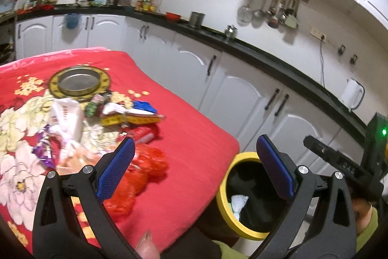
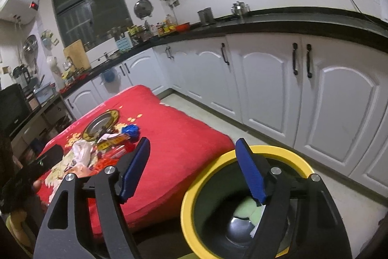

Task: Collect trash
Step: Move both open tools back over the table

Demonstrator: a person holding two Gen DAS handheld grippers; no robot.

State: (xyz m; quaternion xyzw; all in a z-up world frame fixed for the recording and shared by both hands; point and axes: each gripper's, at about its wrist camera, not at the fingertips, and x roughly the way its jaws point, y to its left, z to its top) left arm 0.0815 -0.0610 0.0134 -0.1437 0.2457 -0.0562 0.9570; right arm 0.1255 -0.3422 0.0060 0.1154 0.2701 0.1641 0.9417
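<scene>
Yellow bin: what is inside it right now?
Inside the yellow bin, a pale green piece lies on the shiny bottom; the left view shows a white frilled wrapper. The right tongs cover part of the interior.

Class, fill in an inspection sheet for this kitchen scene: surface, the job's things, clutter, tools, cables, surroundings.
Surface: red floral tablecloth covers the table.
Job's things: wrappers and packets heaped on the cloth; yellow-rimmed bin beside the table, some waste already inside.
Clutter: round metal tin behind the heap.
Tools: left tool open, empty; right tool open, empty, above the bin.
Cables: black cord hangs from a wall socket.
Surroundings: white cabinets, dark countertop, hanging utensils.
</scene>
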